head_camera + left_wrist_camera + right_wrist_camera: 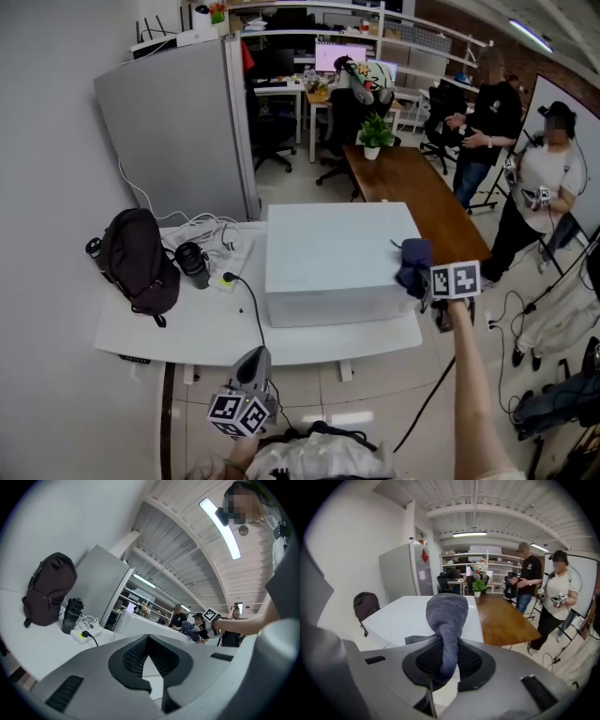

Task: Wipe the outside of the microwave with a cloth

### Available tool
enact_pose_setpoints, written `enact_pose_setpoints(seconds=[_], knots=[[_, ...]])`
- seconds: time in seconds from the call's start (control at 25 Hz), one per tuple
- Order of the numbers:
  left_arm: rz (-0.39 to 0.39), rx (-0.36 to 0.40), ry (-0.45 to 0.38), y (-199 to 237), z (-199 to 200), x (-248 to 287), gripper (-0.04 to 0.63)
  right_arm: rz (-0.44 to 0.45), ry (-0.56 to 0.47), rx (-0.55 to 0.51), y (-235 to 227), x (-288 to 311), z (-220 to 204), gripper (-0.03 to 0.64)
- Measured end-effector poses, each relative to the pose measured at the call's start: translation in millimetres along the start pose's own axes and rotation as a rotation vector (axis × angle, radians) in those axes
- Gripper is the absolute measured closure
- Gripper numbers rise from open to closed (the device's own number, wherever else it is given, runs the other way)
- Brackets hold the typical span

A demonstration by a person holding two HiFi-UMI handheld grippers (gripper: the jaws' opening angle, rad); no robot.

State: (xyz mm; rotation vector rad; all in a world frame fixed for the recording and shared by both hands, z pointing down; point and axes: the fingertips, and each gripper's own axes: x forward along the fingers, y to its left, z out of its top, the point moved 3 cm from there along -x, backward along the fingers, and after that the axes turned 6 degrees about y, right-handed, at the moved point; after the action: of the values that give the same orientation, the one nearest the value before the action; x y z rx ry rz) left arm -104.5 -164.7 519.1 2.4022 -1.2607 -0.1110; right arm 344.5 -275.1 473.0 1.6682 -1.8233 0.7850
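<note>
Unsteadied by the left gripper [148,641], whose jaws are together on nothing, the pale grey box-shaped microwave [328,262] could be slid leftward if the dark blue knitted cloth [446,616], pinched between the jaws of the right gripper [443,663] at the microwave's right edge, is pressed hard.

Head view, bearings from frame centre.
- White table [202,330] spans 6 to 9 o'clock.
- Black backpack [139,261] at 9 o'clock, slumped on the table near its left end.
- Dark bottle [193,263] just beside the backpack, at its 3 o'clock.
- Power strip [228,278] next to the bottle; a black cable [251,314] is plugged into it.
- Grey cabinet [178,131] at 10 o'clock.
- Wooden table [427,202] at 2 o'clock, with a potted plant [374,136] on its far end.
- Two people stand at 2 to 3 o'clock: a person in black [486,127] and a person in a white top [544,187].
</note>
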Motion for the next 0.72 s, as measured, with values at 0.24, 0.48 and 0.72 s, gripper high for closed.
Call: enact_pose_setpoints(seconds=[0.24, 0.48, 0.72], knots=[[-0.006, 0.002, 0.020, 2.1, -1.6, 7.2, 0.609, -0.003, -0.115, 0.049, -19.1, -30.9, 25.0, 0.540], [0.028, -0.001, -0.001, 12.4, 4.6, 2.3, 0.609, 0.243, -0.306, -0.056, 104.4, -27.6, 125.7, 0.540], [0.090, -0.008, -0.029, 26.5, 9.8, -17.4, 0.609, 0.460, -0.203, -0.194, 255.3, 44.4, 154.4, 0.540]])
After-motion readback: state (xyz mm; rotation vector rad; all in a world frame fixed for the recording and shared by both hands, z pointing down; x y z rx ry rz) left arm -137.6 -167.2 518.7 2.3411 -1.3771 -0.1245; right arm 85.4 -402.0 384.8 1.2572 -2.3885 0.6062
